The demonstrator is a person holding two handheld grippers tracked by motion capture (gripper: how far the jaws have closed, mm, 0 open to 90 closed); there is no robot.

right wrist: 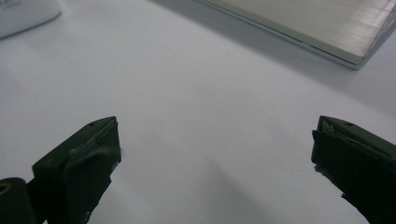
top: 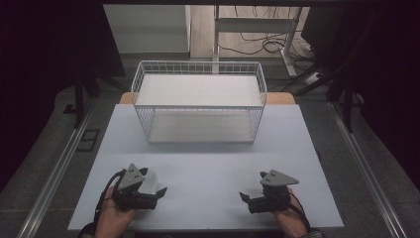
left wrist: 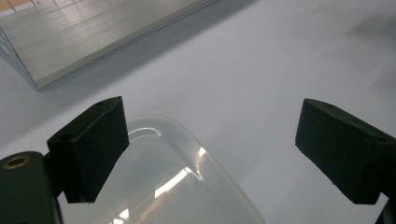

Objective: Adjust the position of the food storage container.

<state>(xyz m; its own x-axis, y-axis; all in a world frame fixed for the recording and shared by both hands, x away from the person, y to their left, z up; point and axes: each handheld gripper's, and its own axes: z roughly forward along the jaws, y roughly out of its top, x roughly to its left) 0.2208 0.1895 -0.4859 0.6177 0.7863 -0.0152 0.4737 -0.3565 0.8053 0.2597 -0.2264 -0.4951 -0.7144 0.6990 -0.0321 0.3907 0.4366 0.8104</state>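
Covering most of the frame, a matte white table (top: 208, 173) is seen; a white wire-mesh basket (top: 198, 99) (rectangular) sits far-centre. A translucent rounded plastic container (left wrist: 177, 186) lies under the left gripper (top: 148, 191), jaws wide, nothing gripped. Right gripper (top: 252, 197) jaws wide, empty.

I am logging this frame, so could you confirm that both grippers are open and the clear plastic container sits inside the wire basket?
Not quite. Both the left gripper and the right gripper are open, but the clear plastic container is not inside the wire basket. It lies on the table, between the left gripper's jaws, as the left gripper view shows.
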